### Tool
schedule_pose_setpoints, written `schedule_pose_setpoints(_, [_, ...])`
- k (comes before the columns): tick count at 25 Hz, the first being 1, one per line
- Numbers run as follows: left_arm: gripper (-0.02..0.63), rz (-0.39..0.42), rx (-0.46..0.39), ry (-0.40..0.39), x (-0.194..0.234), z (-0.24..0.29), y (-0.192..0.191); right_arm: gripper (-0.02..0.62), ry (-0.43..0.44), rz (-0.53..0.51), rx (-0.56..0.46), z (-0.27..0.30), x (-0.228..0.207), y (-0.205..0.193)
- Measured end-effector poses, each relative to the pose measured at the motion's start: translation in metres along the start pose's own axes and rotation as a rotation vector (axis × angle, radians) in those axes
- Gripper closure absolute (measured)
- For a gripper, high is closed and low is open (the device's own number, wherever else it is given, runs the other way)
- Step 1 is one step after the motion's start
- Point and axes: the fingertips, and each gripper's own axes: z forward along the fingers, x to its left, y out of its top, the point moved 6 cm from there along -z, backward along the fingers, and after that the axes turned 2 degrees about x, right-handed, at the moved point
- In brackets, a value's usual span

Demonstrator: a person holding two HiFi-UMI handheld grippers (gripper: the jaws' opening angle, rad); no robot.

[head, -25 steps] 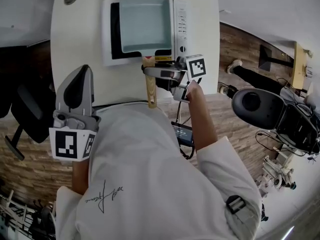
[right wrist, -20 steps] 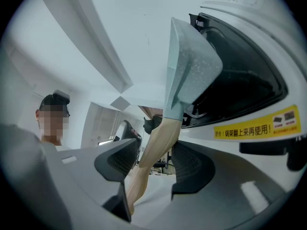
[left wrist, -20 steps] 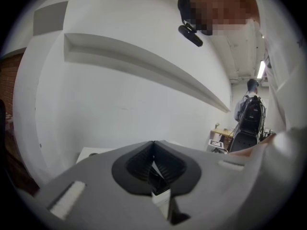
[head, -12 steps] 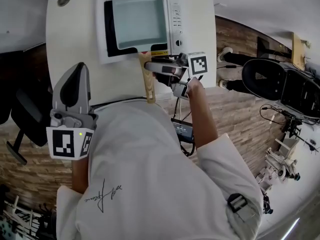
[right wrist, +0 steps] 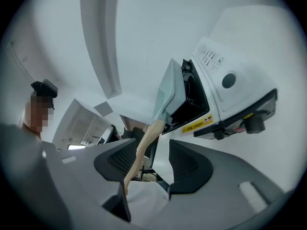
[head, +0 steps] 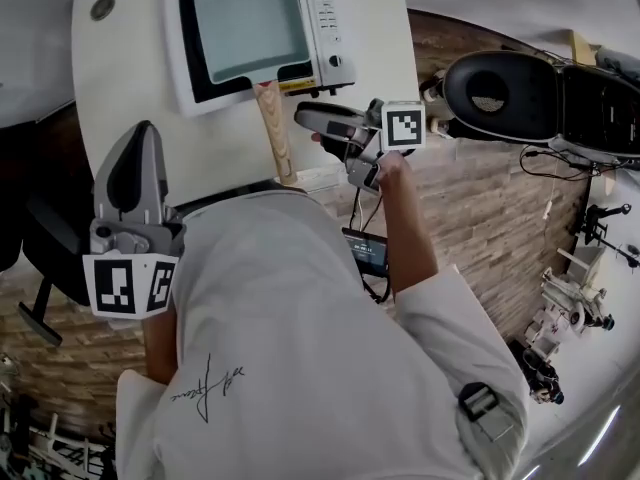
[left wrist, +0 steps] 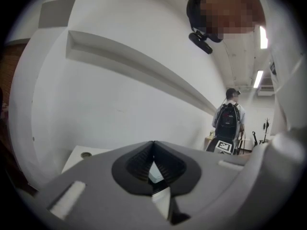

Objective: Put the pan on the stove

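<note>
At 12 o'clock on the counter (head: 110, 88), the pan (head: 245, 23) sits flat on the stove (head: 325, 8), covering its cooking surface. Its wooden handle (head: 273, 128) points to 6 o'clock and ends near the counter's near edge.

Handling, as a judgement: the pan is rigid and its weight sits ahead of the handle, so it tips forward when lifted. The bare wood should give a dry, non-slip hold. Grip the handle close to the pan body, across its narrow faces.

Right tool (head: 318, 123): jaws spread wide and gripping nothing. In the right gripper view the handle runs along one pad and no pad presses on it. In the head view the tool stands at 3 o'clock of the handle.

Left tool (left wrist: 153, 147): jaws together, empty, held low at 8 o'clock, well apart from the stove.

Clearances: bare counter lies at 9 o'clock of the stove, and the control panel borders the pan at 3 o'clock. Beyond the counter's 3 o'clock edge stands a black chair (head: 500, 88). Open room for withdrawal lies toward 5 o'clock.
</note>
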Motion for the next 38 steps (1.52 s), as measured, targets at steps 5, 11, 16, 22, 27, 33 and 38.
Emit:
schedule_pose_setpoints(5, [0.603, -0.003, -0.018, -0.016, -0.009, -0.002, 0.000, 0.399, -0.127, -0.080, -0.106, -0.027, 0.014, 0.002])
schedule_pose_setpoints(11, [0.603, -0.002, -0.026, -0.044, -0.023, -0.001, -0.003, 0.499, -0.265, -0.197, -0.273, -0.050, 0.045, 0.008])
schedule_pose_setpoints(16, [0.603, -0.024, -0.018, -0.043, -0.027, -0.006, -0.006, 0.541, -0.387, -0.378, -0.353, -0.061, 0.085, 0.012])
schedule_pose_setpoints(22, [0.603, -0.058, -0.014, -0.022, -0.029, -0.014, -0.003, 0.594, -0.433, -0.500, -0.452, -0.066, 0.120, 0.013])
schedule_pose_setpoints(27, [0.603, -0.041, 0.001, 0.010, -0.033, -0.011, -0.002, 0.595, -0.473, -0.578, -0.466, -0.067, 0.132, 0.008])
schedule_pose_setpoints(33, [0.604, -0.036, 0.044, 0.046, -0.026, -0.012, -0.011, 0.595, -0.564, -0.696, -0.421, -0.053, 0.133, -0.002])
schedule_pose_setpoints(38, [0.604, -0.060, 0.055, 0.144, -0.011, -0.016, -0.015, 0.597, -0.591, -0.735, -0.403, -0.050, 0.136, 0.000])
